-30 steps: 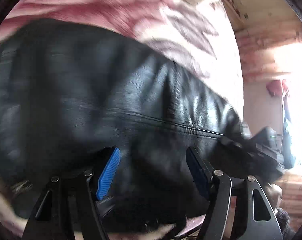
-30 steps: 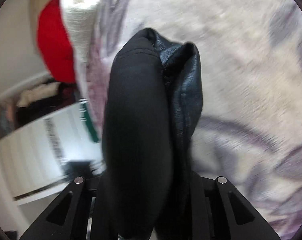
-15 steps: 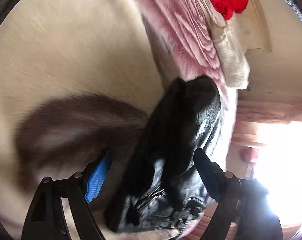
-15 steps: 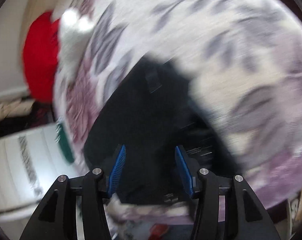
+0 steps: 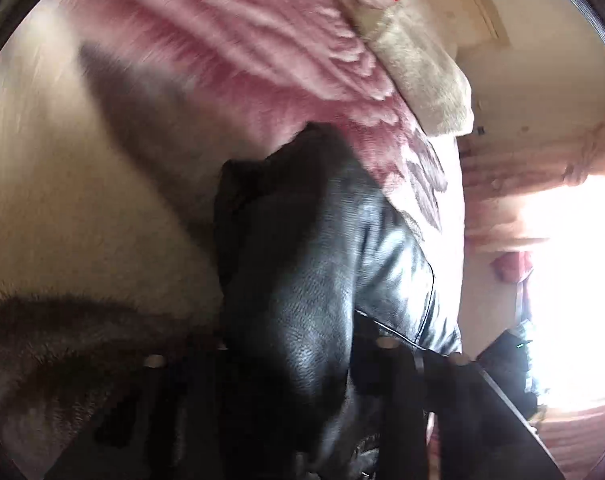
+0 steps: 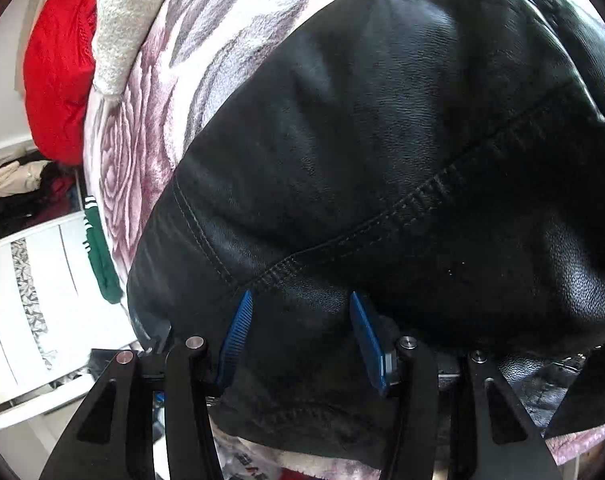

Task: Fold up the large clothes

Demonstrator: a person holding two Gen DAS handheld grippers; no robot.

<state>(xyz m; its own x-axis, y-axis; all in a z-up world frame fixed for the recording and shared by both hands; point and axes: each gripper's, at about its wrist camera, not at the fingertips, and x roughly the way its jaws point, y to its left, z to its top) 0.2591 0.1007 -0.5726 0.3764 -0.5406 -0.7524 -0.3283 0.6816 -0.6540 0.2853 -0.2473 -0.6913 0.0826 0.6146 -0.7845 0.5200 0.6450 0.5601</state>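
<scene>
Black leather jacket [image 6: 382, 152] sprawls over a plush blanket [image 6: 150, 128] printed with big mauve roses on cream — the bed's cover, by the look of it. In the right wrist view the jacket fills most of the picture, a stitched seam running across it from lower left to upper right, its lower hem lying at the blanket's near edge. In the left wrist view the same jacket [image 5: 322, 264] rises in a bunched fold off the blanket [image 5: 262, 60], toward the blanket's right-hand edge.

At the blanket's far end lies a cream fleecy piece [image 6: 130, 20], and beyond that a red garment [image 6: 58, 64] heaped against the wall. Below the bed's left side stands a white drawer unit [image 6: 34, 292], with a green cloth with white stripes [image 6: 98, 248] hanging down beside the blanket's edge.

The right gripper [image 6: 300, 340] hovers over the jacket's hem with its blue pads [image 6: 234, 332] spread apart — leather lies under the gap, but the pads press on nothing.

The left gripper [image 5: 302, 360] is dark and blurred at the bottom of its view. Its jaws are closing, with the jacket's raised fold running up between them; whether they already pinch it I cannot tell.
</scene>
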